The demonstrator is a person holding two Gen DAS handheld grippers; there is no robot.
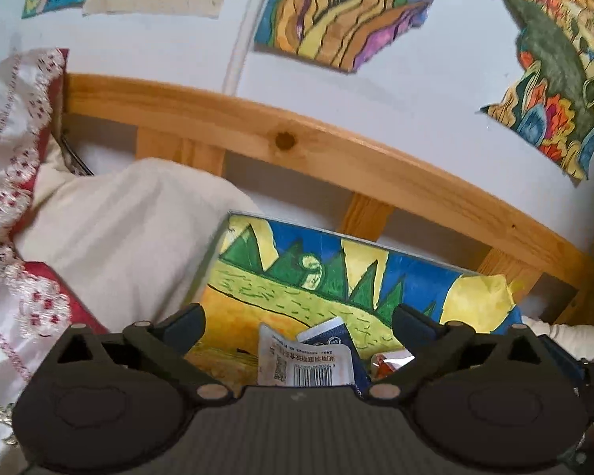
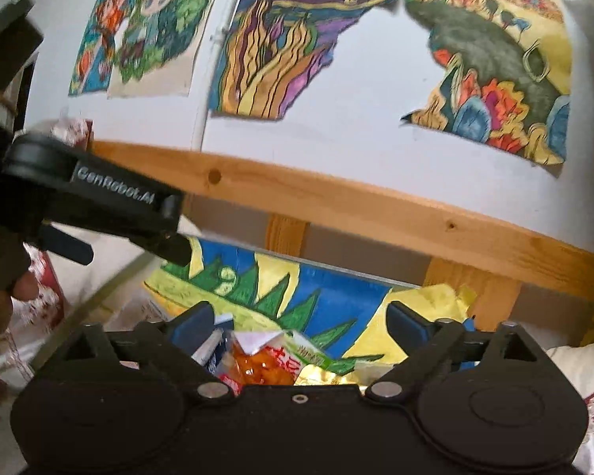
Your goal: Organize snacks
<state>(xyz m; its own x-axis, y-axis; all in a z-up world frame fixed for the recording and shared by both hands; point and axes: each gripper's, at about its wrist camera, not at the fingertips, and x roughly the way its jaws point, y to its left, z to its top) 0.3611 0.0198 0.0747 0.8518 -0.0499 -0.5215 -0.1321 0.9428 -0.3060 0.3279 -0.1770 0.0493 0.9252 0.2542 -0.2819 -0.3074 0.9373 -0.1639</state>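
1. Left gripper (image 1: 299, 322): fingers spread wide, nothing between the pads. Below and ahead of it lie a white snack packet with a printed barcode (image 1: 303, 360) and a dark blue packet (image 1: 336, 340), both loose.
2. Right gripper (image 2: 301, 320): fingers likewise spread wide, gripping nothing. Beneath it sits a clear packet of orange snack pieces with a green-and-white label (image 2: 273, 364), touching a crinkled gold wrapper (image 2: 328, 376).
3. Snacks sit bunched together in front of a painted board showing green peaks on blue and yellow (image 1: 336, 277), which leans on a pine bed frame (image 1: 336, 154).
4. Progress, my judgement: packets gathered in one spot and released; whether more remain elsewhere cannot be told.
5. Writing: "GenRobot.AI" on the other gripper in the right view; packet text is Chinese, too small to read.
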